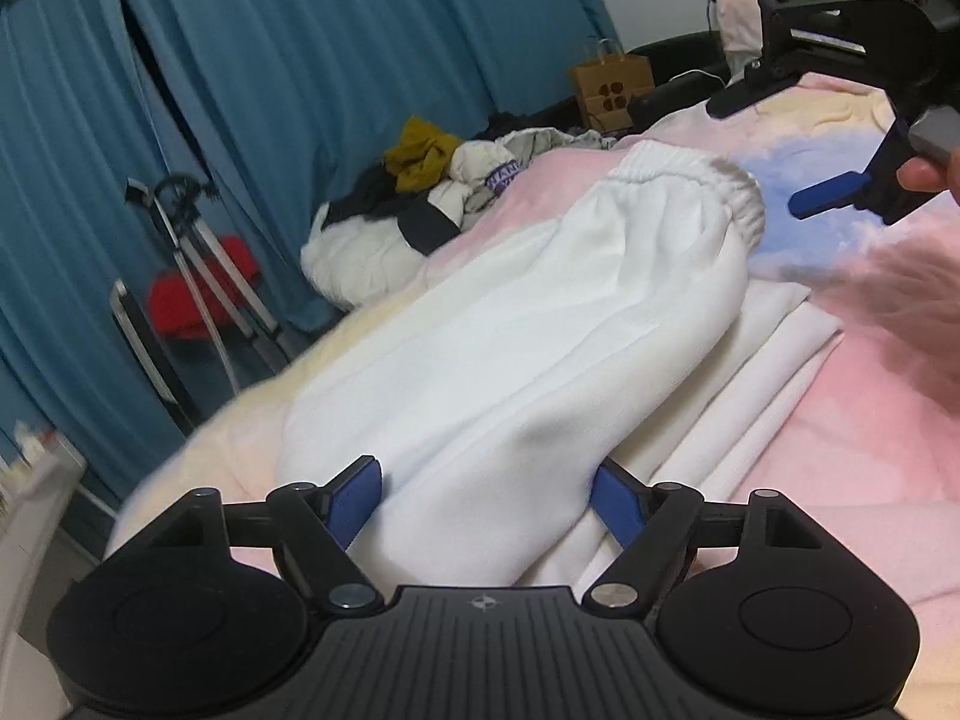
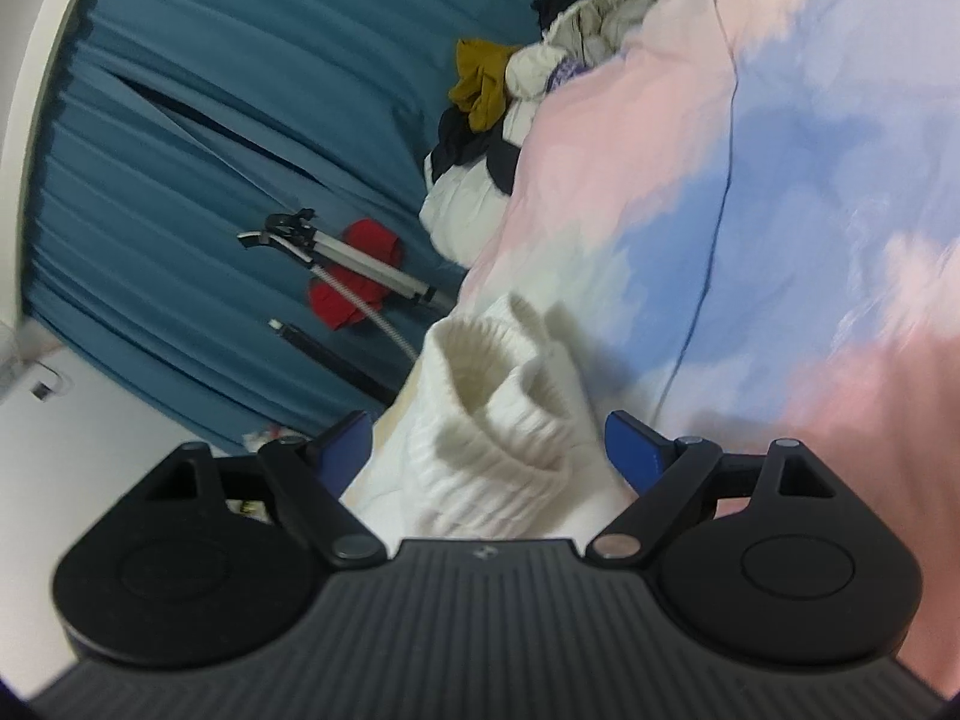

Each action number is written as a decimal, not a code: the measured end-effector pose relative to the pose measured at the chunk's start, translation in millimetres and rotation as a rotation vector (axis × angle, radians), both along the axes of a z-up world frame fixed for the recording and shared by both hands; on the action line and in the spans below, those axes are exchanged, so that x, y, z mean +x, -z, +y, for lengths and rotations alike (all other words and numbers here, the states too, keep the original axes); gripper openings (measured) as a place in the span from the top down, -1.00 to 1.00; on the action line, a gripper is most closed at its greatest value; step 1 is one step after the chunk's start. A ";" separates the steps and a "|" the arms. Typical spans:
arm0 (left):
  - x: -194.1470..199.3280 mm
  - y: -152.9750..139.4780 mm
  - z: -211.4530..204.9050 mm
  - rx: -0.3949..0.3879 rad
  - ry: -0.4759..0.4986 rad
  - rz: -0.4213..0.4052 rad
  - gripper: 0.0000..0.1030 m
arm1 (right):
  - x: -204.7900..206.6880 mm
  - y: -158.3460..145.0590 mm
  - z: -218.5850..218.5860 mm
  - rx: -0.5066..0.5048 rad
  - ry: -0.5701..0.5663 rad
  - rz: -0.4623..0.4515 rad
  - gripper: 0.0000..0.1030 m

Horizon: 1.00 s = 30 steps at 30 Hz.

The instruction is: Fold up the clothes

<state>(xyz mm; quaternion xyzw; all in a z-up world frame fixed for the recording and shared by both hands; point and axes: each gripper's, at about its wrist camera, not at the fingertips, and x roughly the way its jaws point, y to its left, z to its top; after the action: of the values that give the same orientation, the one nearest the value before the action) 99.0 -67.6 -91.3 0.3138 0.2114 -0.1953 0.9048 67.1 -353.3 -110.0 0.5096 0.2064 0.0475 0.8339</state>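
Person's hand point(image 1: 924, 306) blurred, cut off at right edge.

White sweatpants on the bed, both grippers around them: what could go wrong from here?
1. The left gripper is open astride thick bunched white sweatpants; closing may catch only some layers, undoing the fold.
2. The right gripper is open around the ribbed cuff; the cuff could slip out.
3. The blanket lies directly beneath; jaws might pinch it too.
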 end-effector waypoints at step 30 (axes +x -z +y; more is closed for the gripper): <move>-2.9 -2.0 13.7 -0.180 0.042 0.130 0.61 | 16.6 8.7 17.5 -0.234 -0.026 0.108 0.01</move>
<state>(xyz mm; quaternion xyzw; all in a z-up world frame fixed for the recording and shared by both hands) 96.2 -54.0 -89.3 0.2222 0.2446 -0.2526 0.9094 83.8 -335.8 -118.7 0.4080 0.2620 0.0066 0.8746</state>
